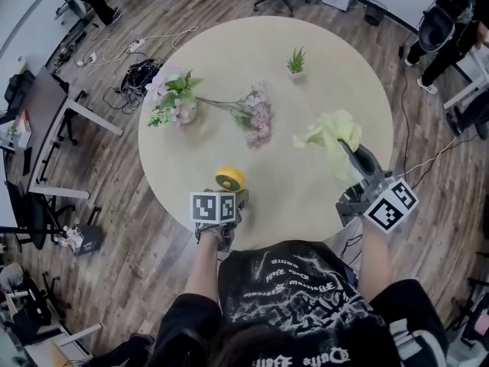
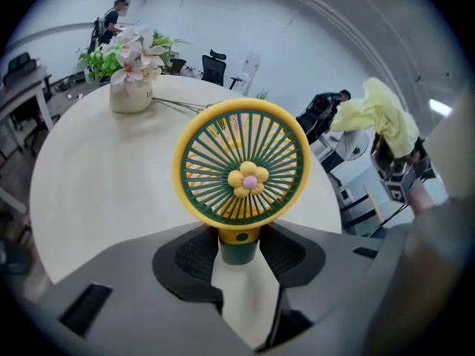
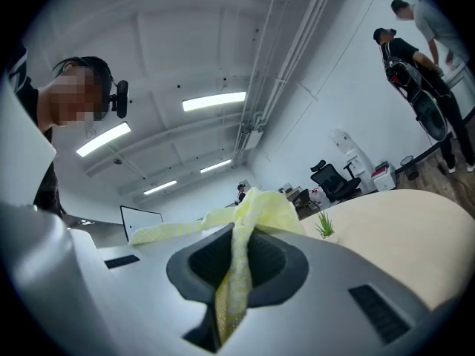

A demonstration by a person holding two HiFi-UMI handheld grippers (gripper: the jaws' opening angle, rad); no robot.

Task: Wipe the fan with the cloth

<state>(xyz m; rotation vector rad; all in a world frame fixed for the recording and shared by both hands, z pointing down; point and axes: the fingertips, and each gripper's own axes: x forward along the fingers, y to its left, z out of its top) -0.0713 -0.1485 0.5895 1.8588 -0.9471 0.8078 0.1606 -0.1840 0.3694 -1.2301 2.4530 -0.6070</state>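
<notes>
**Tools loaded, wiping yet to start**

At 7 o'clock over the worktop point(image 1: 328, 75), the left tool point(image 2: 239, 252) is clamped on the green stem of the fan point(image 2: 241, 170), with its grille facing up along the jaws. Around 3 o'clock, the right tool point(image 3: 236, 273) pinches the cloth point(image 3: 256, 206), held well apart from the fan. Both grips look done. The cloth touches nothing, so I judge that all the wiping is left.

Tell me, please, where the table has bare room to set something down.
Bare table lies along the far rim left of the potted plant, and on the near side between the fan and the cloth. The middle is crowded: flower vase and loose stems.
</notes>
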